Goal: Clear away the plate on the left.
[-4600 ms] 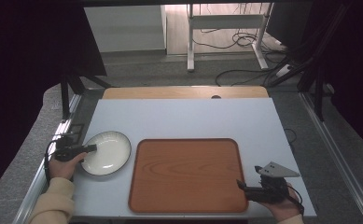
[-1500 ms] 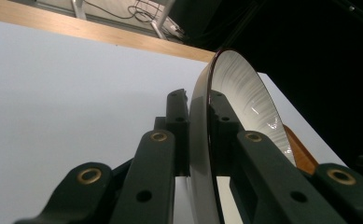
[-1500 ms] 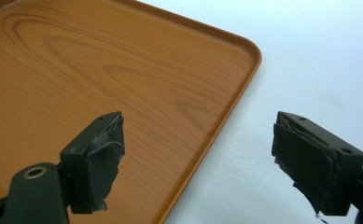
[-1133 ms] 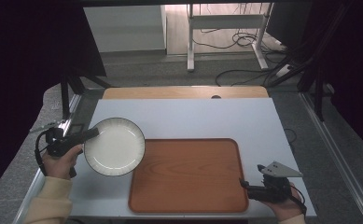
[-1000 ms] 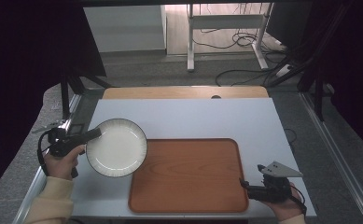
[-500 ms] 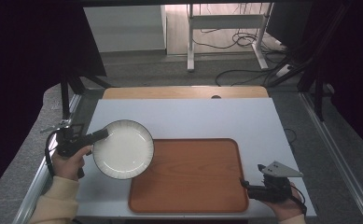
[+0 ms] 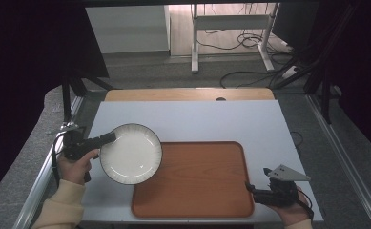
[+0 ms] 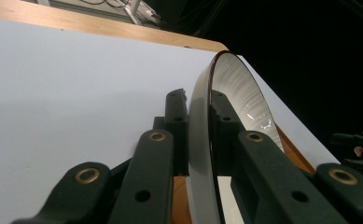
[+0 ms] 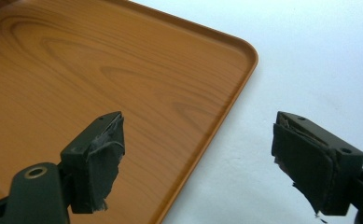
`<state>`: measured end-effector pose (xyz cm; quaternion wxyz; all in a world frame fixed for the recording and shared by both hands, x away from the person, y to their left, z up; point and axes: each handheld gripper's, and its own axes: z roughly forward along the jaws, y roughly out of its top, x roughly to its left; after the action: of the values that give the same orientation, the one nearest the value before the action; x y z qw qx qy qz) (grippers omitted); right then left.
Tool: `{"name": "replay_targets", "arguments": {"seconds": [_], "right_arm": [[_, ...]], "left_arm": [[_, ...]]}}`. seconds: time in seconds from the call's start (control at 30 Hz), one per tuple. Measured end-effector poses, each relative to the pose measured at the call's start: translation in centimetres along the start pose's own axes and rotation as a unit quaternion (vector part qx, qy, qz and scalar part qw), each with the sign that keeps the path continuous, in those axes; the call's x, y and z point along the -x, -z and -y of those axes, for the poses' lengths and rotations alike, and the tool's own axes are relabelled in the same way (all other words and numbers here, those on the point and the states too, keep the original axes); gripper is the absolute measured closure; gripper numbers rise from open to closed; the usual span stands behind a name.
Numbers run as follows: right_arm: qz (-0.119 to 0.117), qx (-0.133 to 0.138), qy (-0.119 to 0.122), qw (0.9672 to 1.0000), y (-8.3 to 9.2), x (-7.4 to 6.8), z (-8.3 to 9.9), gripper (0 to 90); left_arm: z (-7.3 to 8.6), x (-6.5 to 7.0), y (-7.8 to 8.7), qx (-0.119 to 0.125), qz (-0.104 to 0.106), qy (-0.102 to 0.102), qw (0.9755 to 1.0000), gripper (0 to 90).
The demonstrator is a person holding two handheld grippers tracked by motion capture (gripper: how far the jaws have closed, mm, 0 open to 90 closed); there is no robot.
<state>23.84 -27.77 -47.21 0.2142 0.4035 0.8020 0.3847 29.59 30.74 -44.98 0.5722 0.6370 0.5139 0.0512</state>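
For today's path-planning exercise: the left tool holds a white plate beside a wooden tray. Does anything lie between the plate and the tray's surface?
Nothing visible does. The left tool grips the white plate by its rim, with the plate's edge already over the wooden tray's left corner. The tray surface is bare. The right tool sits open at the tray's near right corner, off the plate's path.

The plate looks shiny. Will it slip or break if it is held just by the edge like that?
Maybe. The plate looks glazed and glossy, so it could slide between the left hand-held gripper pads, which pinch only its rim. It keeps its round shape while held off the table, so it is stiff, probably ceramic, and might chip if dropped.
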Motion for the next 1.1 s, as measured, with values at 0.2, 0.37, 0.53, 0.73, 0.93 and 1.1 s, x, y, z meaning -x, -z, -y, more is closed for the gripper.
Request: {"name": "replay_targets", "arguments": {"seconds": [0.2,0.37,0.53,0.73,0.93,1.1], "right_arm": [[0.000,-0.001,0.001,1.0000,0.0,0.0,0.0,18.0],[0.000,0.000,0.000,1.0000,0.0,0.0,0.0,18.0],[0.000,0.000,0.000,1.0000,0.0,0.0,0.0,18.0],[0.000,-0.001,0.000,1.0000,0.0,0.0,0.0,18.0],[0.001,-0.001,0.000,1.0000,0.0,0.0,0.0,18.0],[0.001,-0.002,0.000,1.0000,-0.1,0.0,0.0,18.0]], "left_arm": [[0.0,0.4,-0.4,-0.004,0.006,-0.004,1.0000,81.1],[0.0,0.7,-0.8,-0.009,0.009,-0.006,0.9999,81.1],[0.1,0.7,-0.8,-0.009,0.008,-0.004,0.9999,81.0],[0.1,0.7,-0.9,-0.010,0.010,-0.005,0.9999,81.0],[0.1,0.9,-1.0,-0.011,0.012,-0.006,0.9999,80.9],[0.0,1.4,-1.6,-0.016,0.021,-0.007,0.9996,80.9]]}}
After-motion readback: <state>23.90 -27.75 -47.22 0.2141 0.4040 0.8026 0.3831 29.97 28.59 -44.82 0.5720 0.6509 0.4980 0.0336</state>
